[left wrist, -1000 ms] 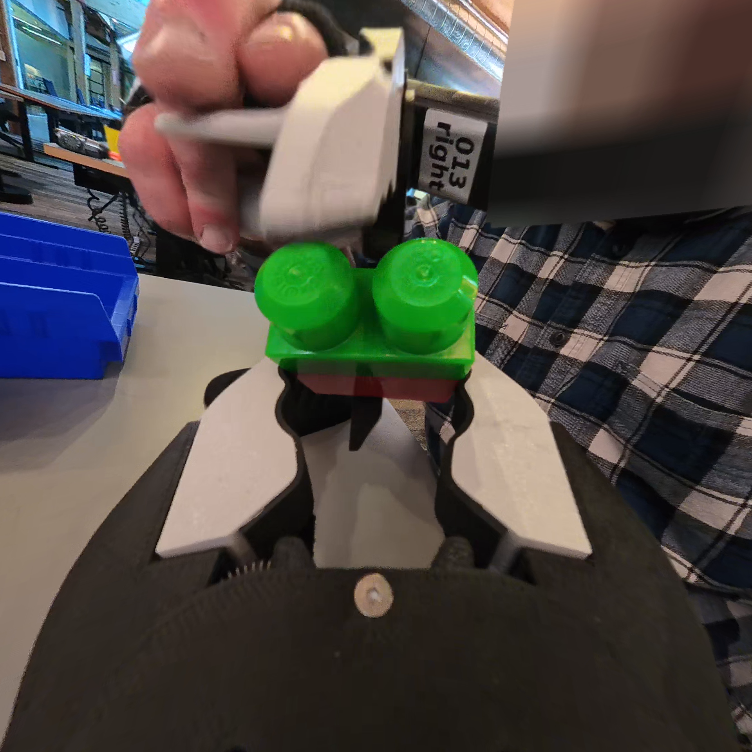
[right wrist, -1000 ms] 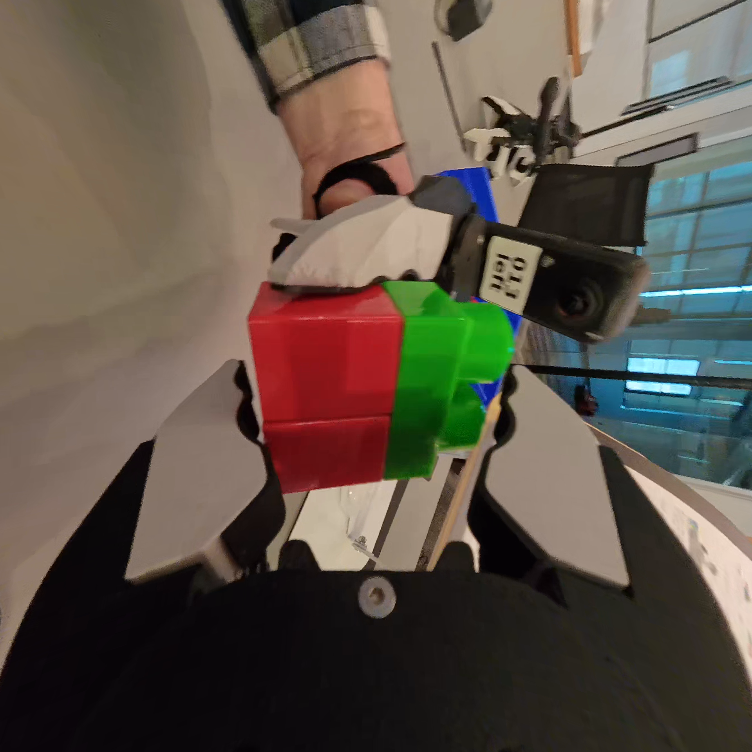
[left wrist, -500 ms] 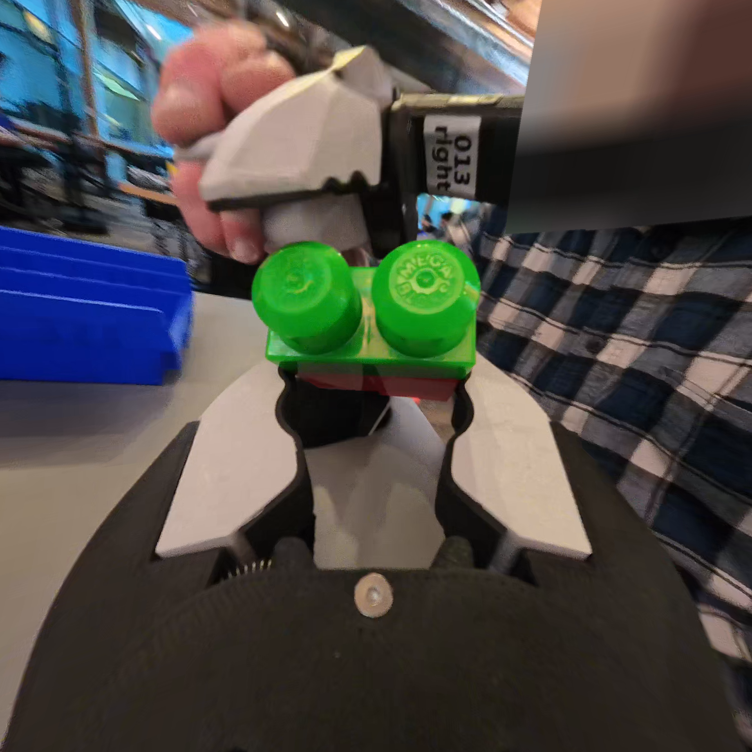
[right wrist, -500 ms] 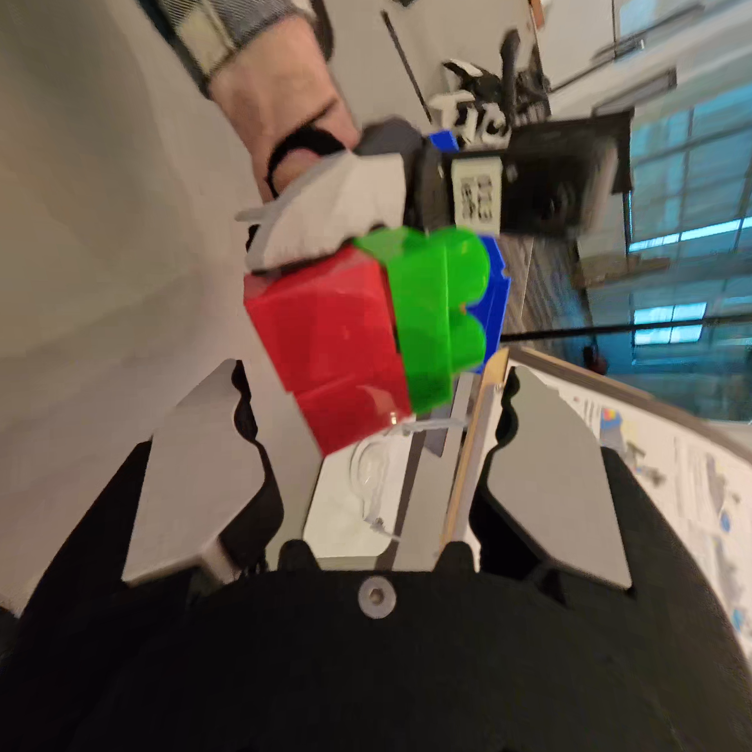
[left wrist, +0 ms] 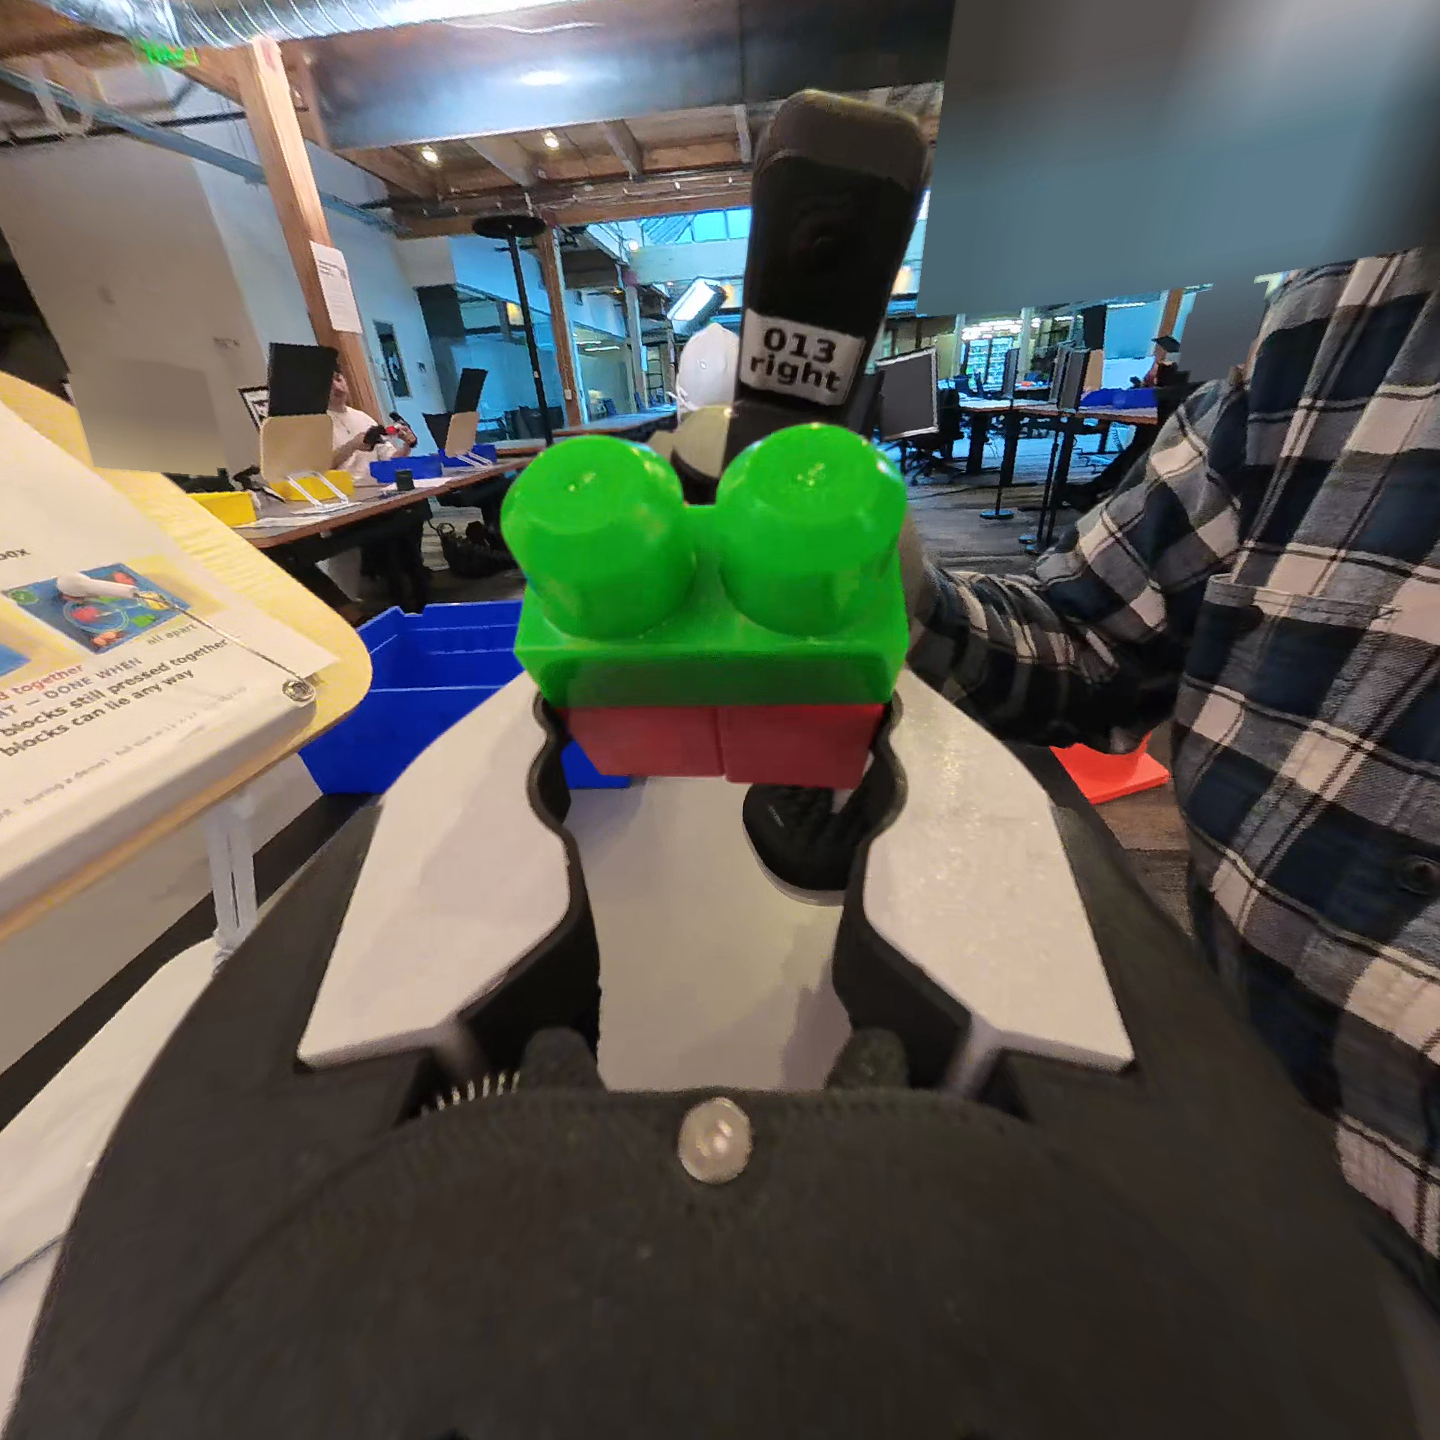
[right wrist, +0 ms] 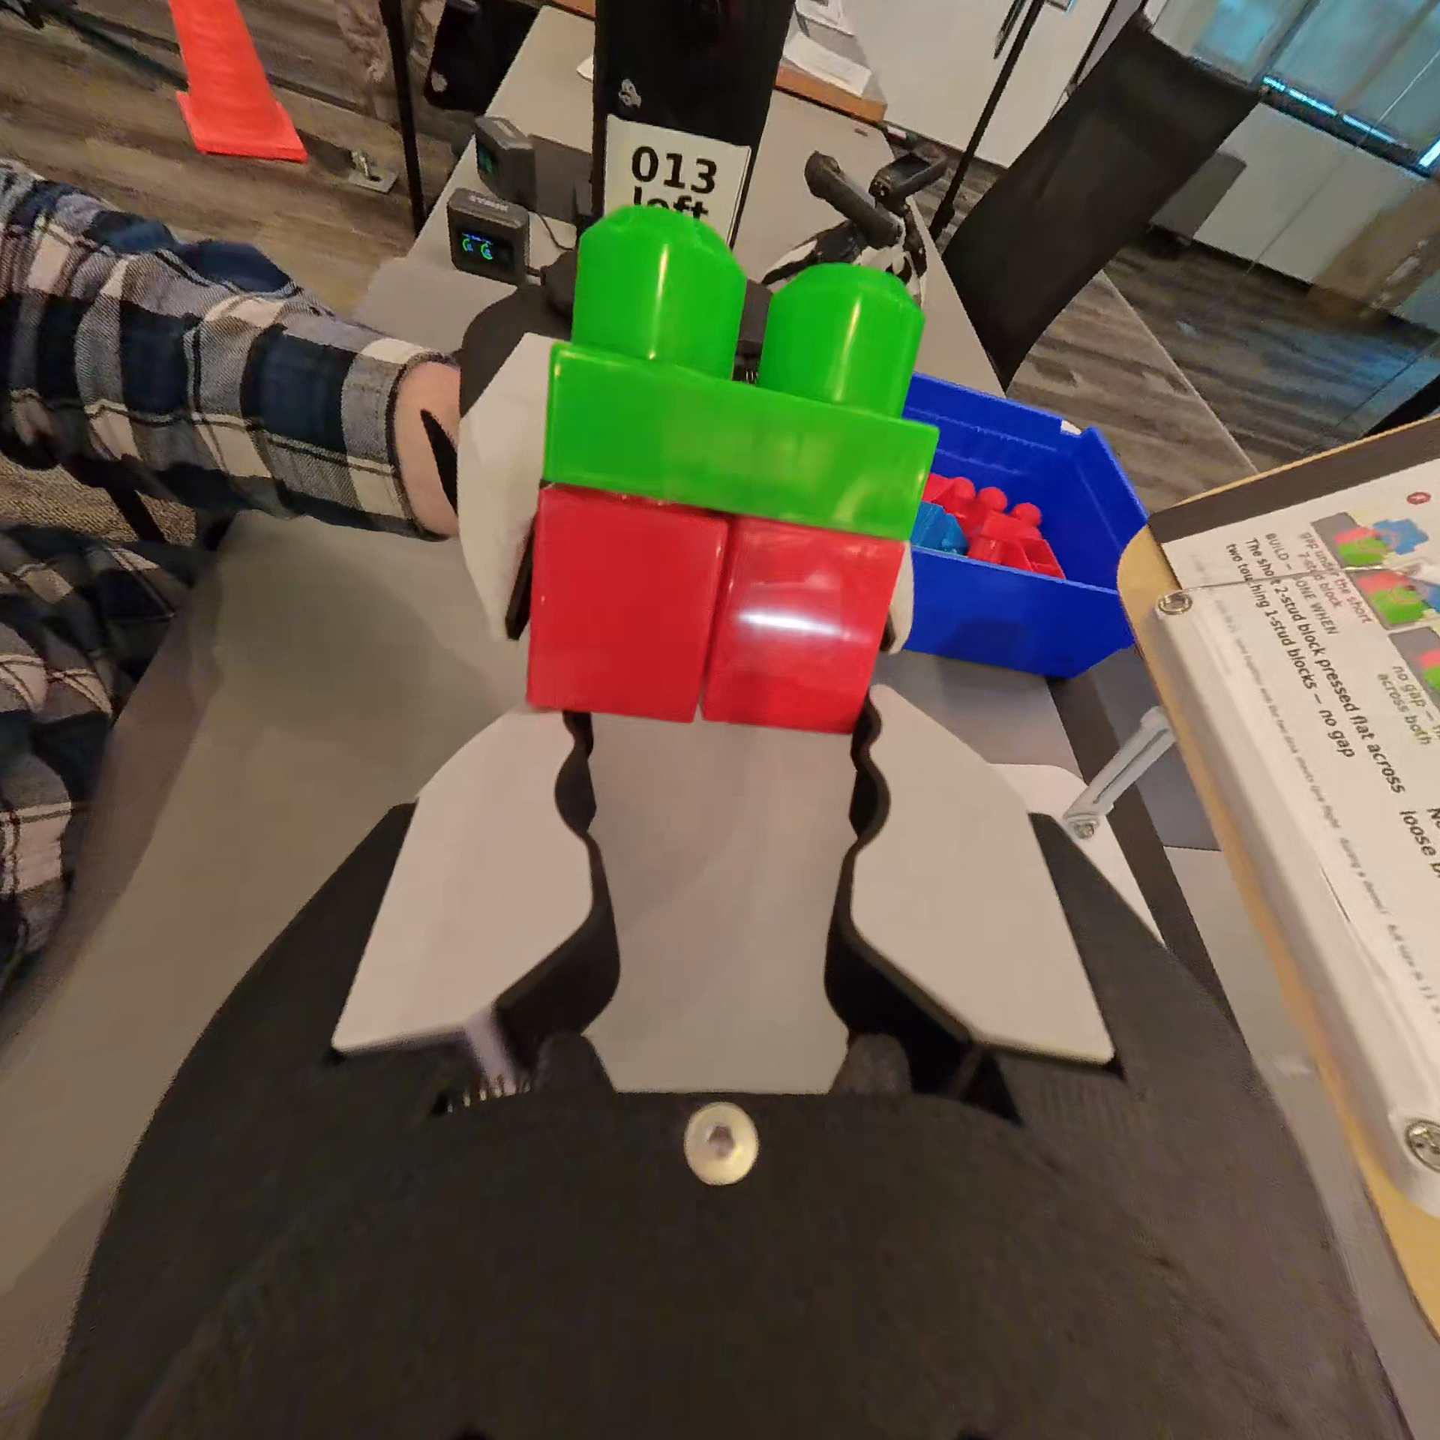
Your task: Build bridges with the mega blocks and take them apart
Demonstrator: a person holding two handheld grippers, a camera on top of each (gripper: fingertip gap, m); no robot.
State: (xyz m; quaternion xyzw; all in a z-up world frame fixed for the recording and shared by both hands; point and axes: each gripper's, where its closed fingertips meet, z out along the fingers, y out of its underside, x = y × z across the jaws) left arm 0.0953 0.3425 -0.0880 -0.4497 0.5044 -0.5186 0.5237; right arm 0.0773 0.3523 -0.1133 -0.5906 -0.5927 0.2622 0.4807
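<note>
Between both grippers, off the table point(right wrist: 312, 701): green two-stud block point(left wrist: 713, 615) capping two red blocks point(right wrist: 709, 623); left gripper point(left wrist: 717, 748) and right gripper point(right wrist: 717, 725) clamped on red pair from opposite sides, studs up, seam midway

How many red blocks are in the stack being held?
2. The left red block and the right red block sit side by side under the green block. More red pieces lie in the blue bin, some possibly hidden.
</note>
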